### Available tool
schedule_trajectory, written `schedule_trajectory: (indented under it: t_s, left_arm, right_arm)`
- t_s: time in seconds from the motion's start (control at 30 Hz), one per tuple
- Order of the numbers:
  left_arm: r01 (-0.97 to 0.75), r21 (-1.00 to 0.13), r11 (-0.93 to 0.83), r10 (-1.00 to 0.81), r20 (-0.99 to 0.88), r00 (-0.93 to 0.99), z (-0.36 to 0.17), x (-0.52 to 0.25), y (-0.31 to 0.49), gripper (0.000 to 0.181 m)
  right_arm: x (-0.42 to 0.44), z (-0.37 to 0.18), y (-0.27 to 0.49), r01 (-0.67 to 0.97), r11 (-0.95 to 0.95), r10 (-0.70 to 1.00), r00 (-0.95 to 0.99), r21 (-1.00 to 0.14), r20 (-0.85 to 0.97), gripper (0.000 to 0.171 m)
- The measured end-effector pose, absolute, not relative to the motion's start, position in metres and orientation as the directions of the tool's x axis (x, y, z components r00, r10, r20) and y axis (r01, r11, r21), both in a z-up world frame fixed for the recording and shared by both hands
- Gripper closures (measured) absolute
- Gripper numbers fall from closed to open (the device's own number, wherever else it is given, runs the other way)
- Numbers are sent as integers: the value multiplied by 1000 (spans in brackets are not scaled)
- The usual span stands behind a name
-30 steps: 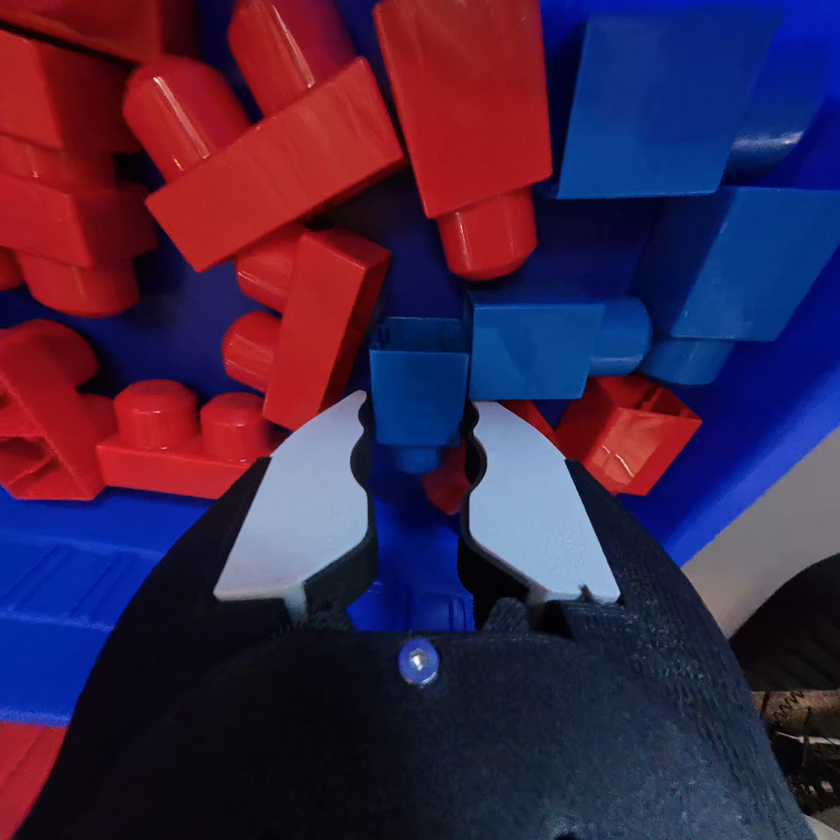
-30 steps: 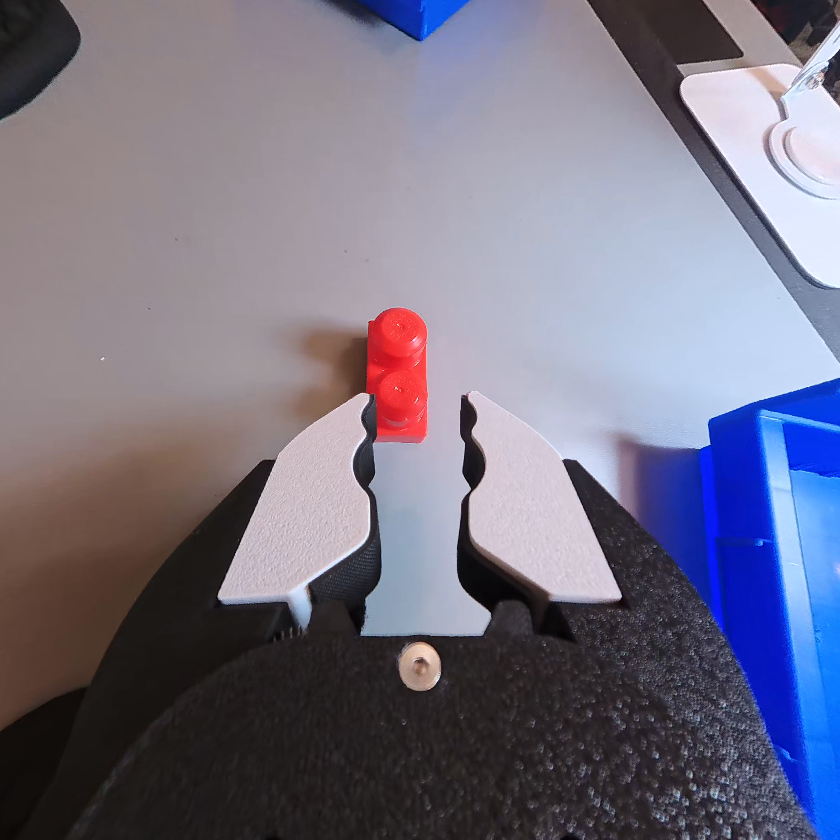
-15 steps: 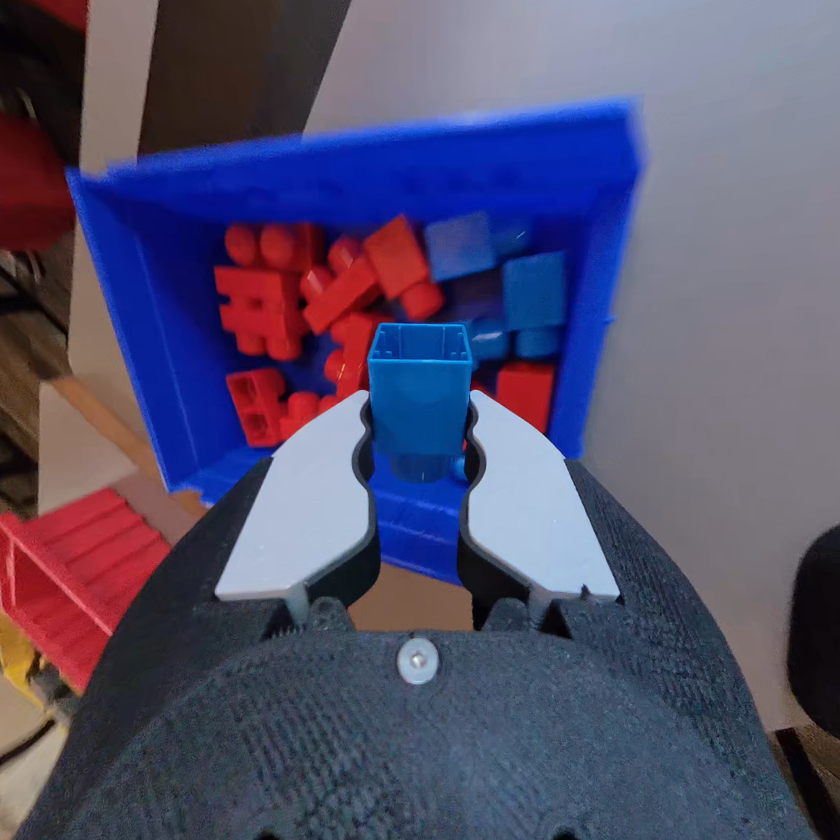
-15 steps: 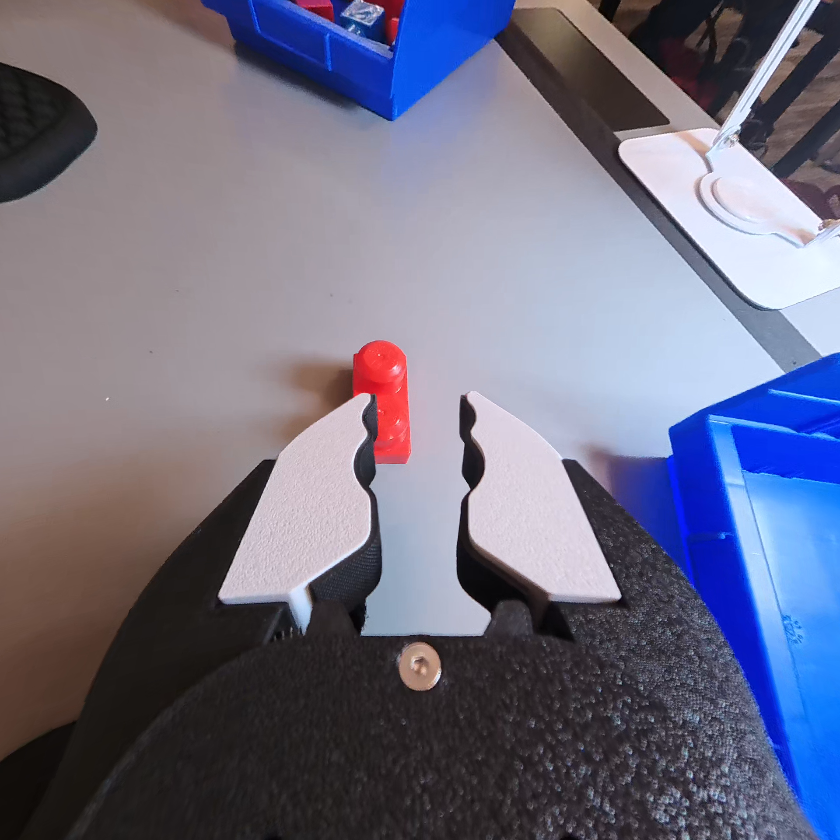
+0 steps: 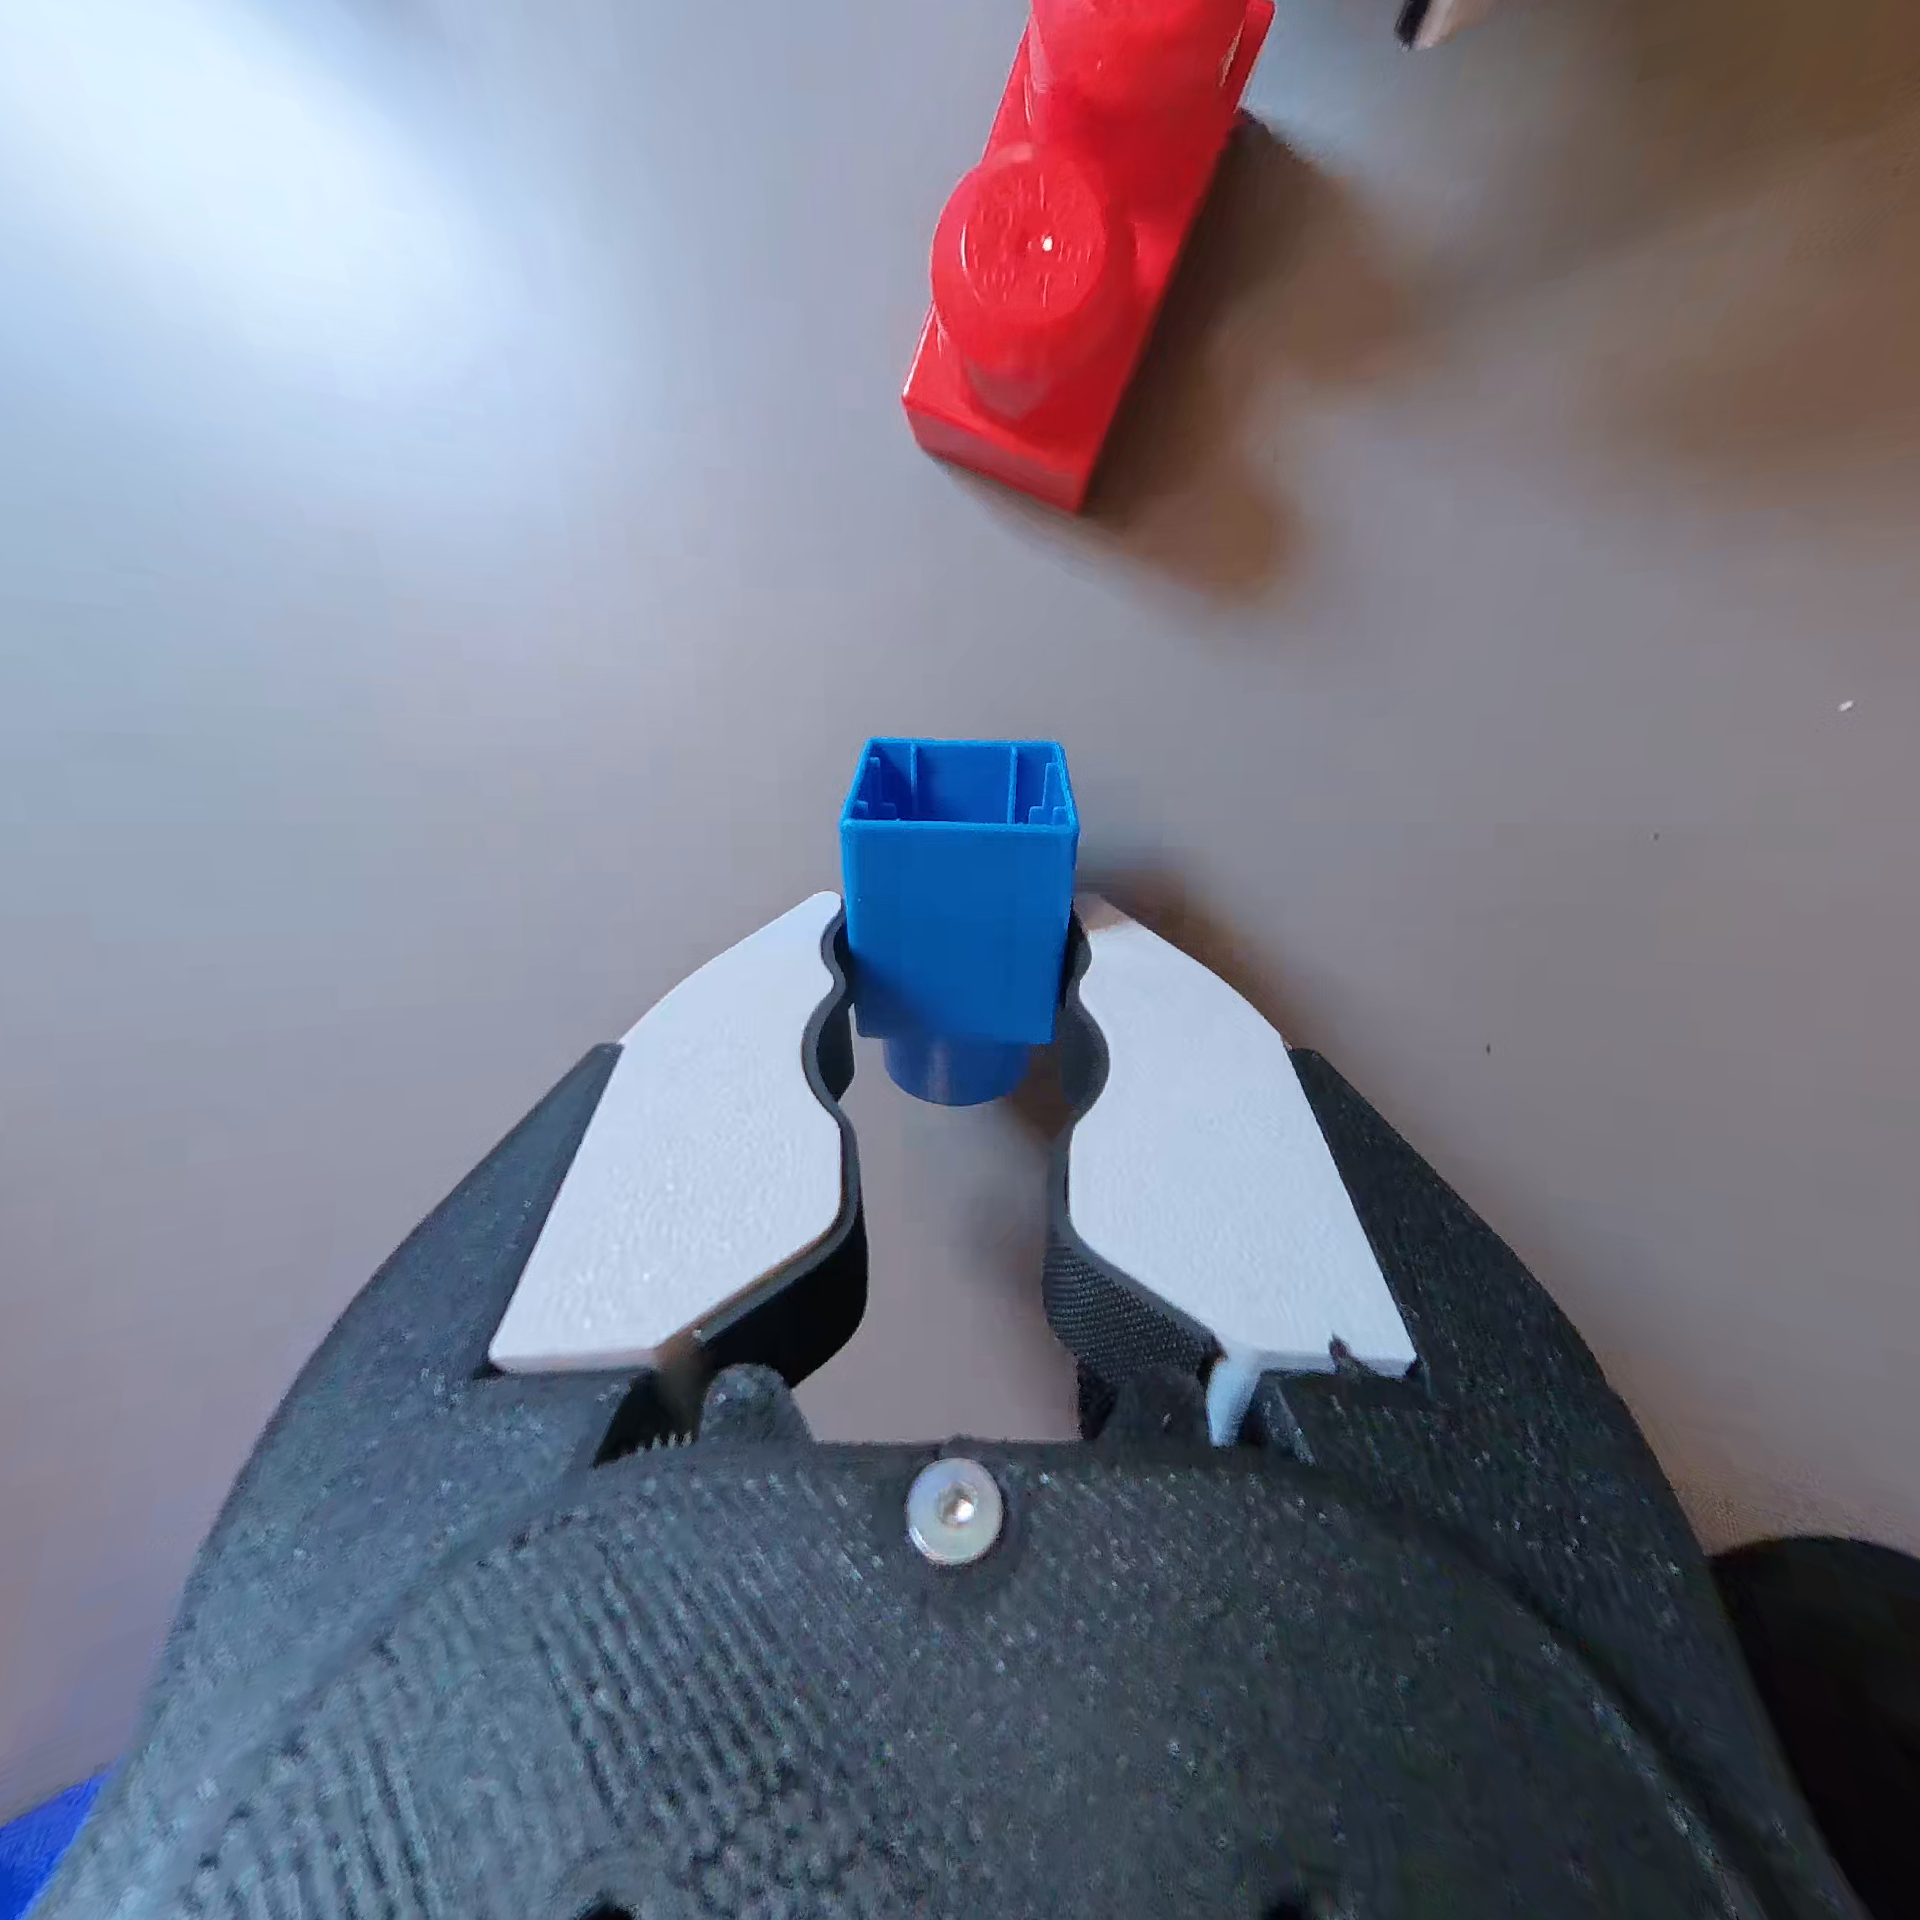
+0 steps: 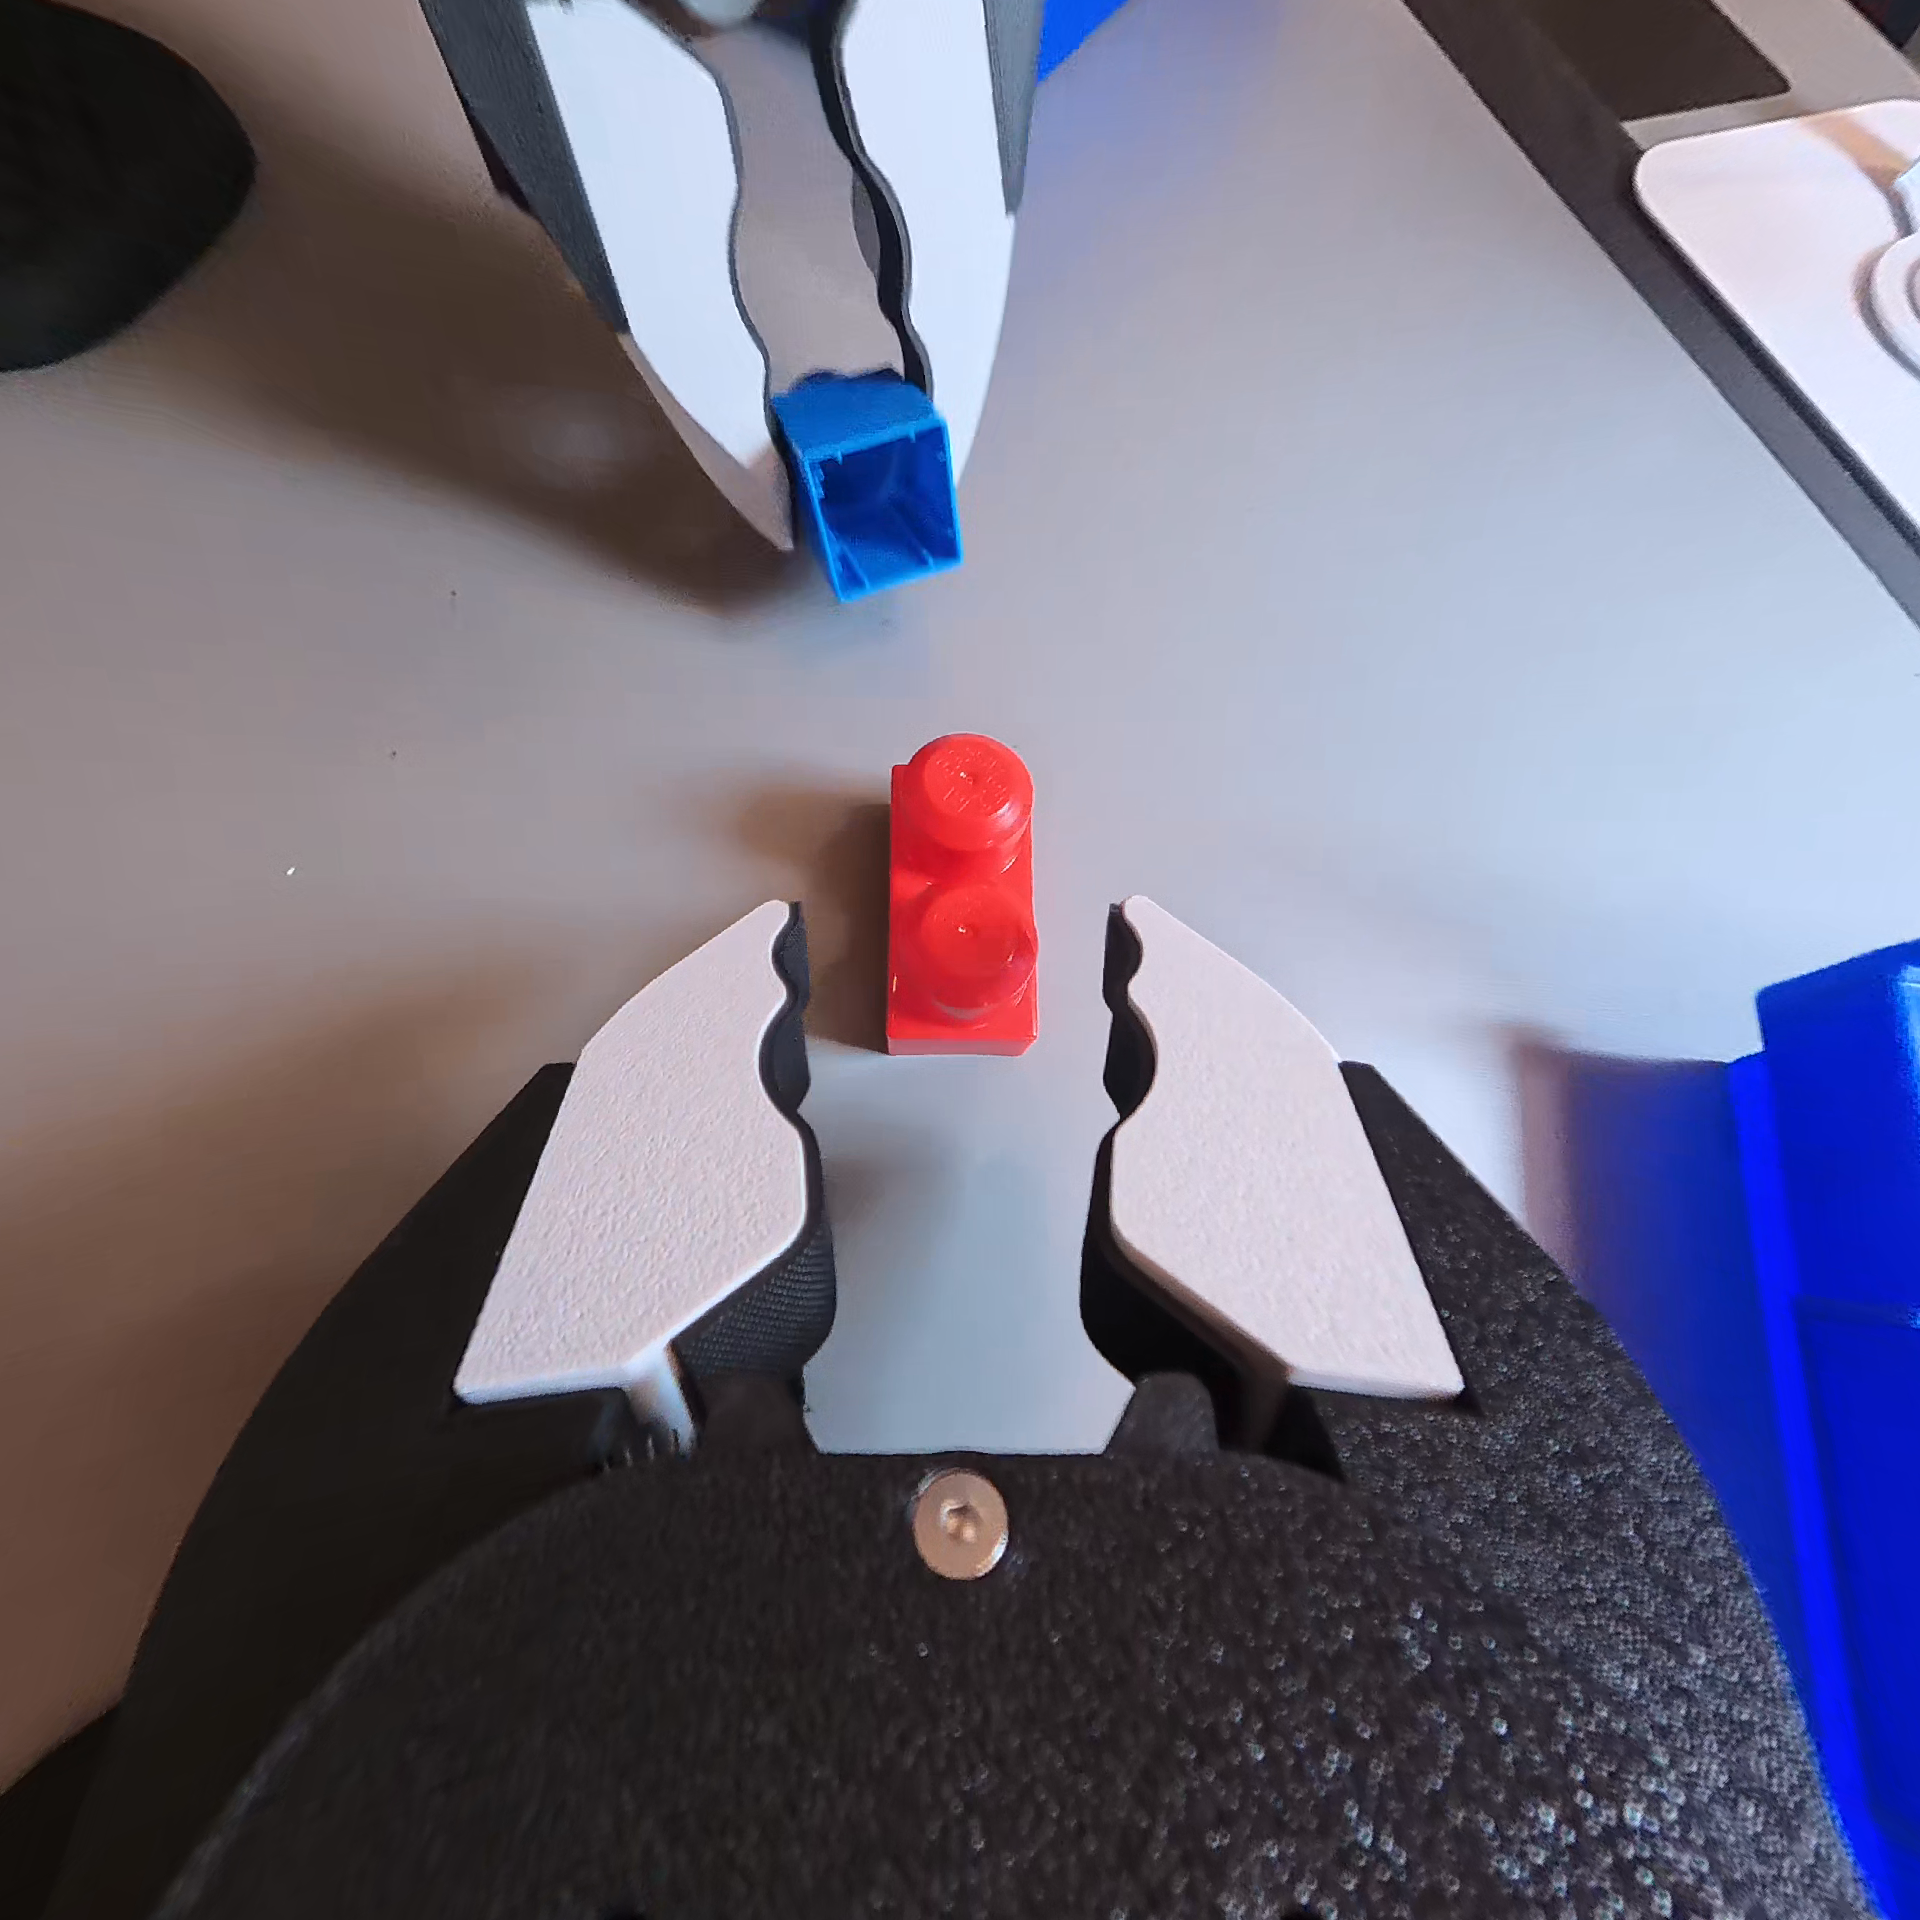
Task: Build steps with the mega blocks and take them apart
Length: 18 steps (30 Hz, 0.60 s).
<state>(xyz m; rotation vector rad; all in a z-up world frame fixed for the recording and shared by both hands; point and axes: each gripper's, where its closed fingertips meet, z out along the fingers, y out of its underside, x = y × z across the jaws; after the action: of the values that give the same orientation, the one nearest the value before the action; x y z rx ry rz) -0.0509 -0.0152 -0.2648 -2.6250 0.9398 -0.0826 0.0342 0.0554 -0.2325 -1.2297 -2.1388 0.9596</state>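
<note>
Blue 1-stud block (image 5: 951,914) pinched in left claw (image 5: 956,935), hollow underside forward; right claw (image 6: 956,945) spread.

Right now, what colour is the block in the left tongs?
Blue block, clearest in the left wrist view.

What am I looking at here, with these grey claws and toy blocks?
These are two hand-held grippers, each with a camera looking along its fingers. One picture is the left gripper, clamped on a small blue block with its hollow underside facing away from the camera. The other is the right gripper, open, its tips either side of a red two-stud block standing on the grey table. That view also shows the left gripper opposite, and a blue bin at the right edge.
</note>
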Motion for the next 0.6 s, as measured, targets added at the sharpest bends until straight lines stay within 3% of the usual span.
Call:
schedule_trajectory:
  t_s: [0.13,0.4,0.6]
  left_arm:
    - [-580,-413,-702,-611,-69,789,-270,-45,-10,137]
    - [-246,-806,-538,-444,23,896,-205,-33,-24,136]
    - [-111,-882,-459,-384,83,920,-206,-32,-40,140]
  right_arm:
    - [34,-238,55,555,344,880,-472,-758,54,114]
    - [29,-243,49,590,327,886,-463,-738,23,112]
    - [22,-254,42,632,346,892,-451,-694,35,111]
